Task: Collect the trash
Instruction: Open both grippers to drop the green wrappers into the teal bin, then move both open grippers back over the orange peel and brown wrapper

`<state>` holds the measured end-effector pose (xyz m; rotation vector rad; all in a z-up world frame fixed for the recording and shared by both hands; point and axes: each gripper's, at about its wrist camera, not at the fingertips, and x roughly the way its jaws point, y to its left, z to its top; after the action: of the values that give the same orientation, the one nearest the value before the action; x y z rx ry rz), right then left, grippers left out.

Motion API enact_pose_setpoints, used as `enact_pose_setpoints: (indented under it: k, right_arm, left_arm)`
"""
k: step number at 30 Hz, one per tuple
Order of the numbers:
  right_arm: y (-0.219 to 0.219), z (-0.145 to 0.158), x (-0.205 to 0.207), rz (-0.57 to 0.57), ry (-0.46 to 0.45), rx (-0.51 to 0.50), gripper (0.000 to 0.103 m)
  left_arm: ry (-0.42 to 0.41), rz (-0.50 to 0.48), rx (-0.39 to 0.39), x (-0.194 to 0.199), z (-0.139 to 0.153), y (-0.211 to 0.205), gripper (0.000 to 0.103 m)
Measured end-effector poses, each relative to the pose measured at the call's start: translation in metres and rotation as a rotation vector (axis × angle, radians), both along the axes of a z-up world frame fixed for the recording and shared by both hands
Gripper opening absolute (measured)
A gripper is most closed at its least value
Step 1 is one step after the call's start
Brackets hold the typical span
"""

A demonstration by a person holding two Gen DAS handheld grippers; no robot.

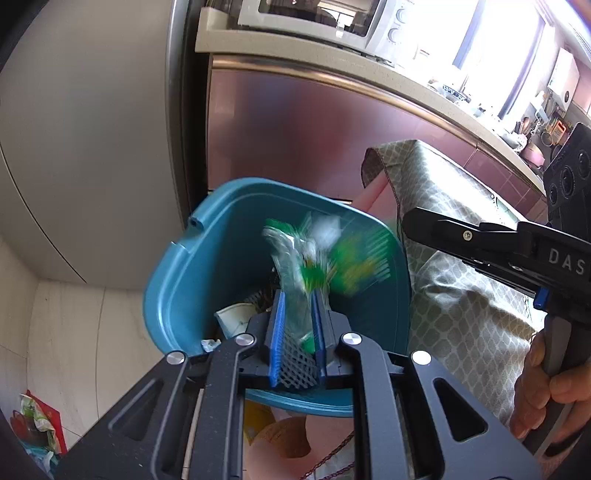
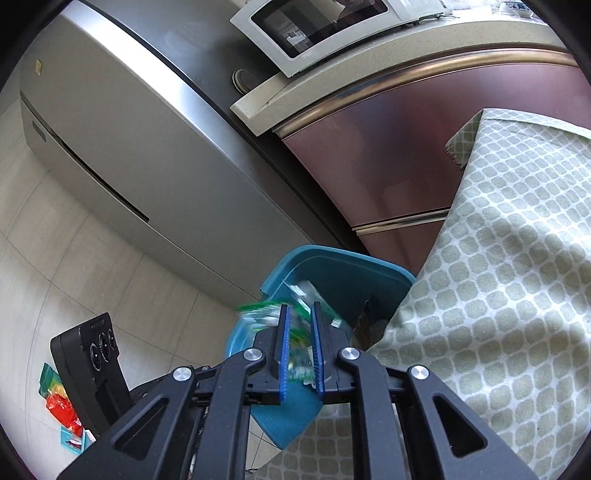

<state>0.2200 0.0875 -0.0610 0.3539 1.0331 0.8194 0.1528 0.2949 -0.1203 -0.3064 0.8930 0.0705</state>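
A teal bin [image 1: 177, 295] stands on the floor beside the cloth-covered table. My left gripper [image 1: 298, 299] hangs over its mouth, with white foam netting [image 1: 295, 363] filling the space between its blue pads and a blurred clear-and-green wrapper [image 1: 295, 258] sticking out past the tips. In the right wrist view the right gripper [image 2: 300, 310] is above the same bin [image 2: 351, 266]. A gap shows between its pads, and a blurred green-and-clear wrapper [image 2: 258, 314] sits loosely in it. The right gripper's closed tips [image 1: 417, 221] also reach in from the right in the left wrist view.
The table's green-patterned cloth [image 2: 498, 295] hangs right against the bin. A grey fridge [image 2: 110, 129] and maroon cabinets [image 1: 314, 140] with a microwave [image 1: 317, 18] stand behind. Colourful wrappers [image 2: 62, 402] lie on the tiled floor at the left. Paper scraps [image 1: 236, 317] lie inside the bin.
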Motion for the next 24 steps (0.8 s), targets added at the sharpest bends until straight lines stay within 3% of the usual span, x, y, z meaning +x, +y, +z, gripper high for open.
enact_pose_setpoints:
  k: [7, 10, 12, 18, 21, 24]
  right_arm:
    - [-0.012, -0.003, -0.005, -0.013, 0.001, 0.016, 0.018]
    - [-0.019, 0.000, -0.009, -0.009, -0.005, 0.026, 0.019]
    - [-0.026, 0.003, -0.014, -0.004, -0.017, 0.029, 0.020]
    - [-0.053, 0.021, -0.034, 0.006, -0.082, 0.043, 0.028]
    - [-0.072, 0.032, -0.047, -0.004, -0.121, 0.044, 0.033]
    - [-0.096, 0.043, -0.062, -0.028, -0.166, 0.039, 0.037]
  left_arm:
    - [0.014, -0.002, -0.010, 0.007, -0.013, -0.002, 0.014]
    - [-0.005, -0.012, -0.016, 0.005, -0.009, -0.006, 0.019]
    - [-0.024, -0.021, -0.024, 0.001, -0.006, -0.009, 0.025]
    - [-0.107, -0.063, -0.042, -0.017, 0.014, -0.022, 0.032]
    - [-0.162, -0.110, -0.038, -0.026, 0.029, -0.039, 0.043]
    - [-0.211, -0.176, -0.035, -0.031, 0.044, -0.061, 0.047]
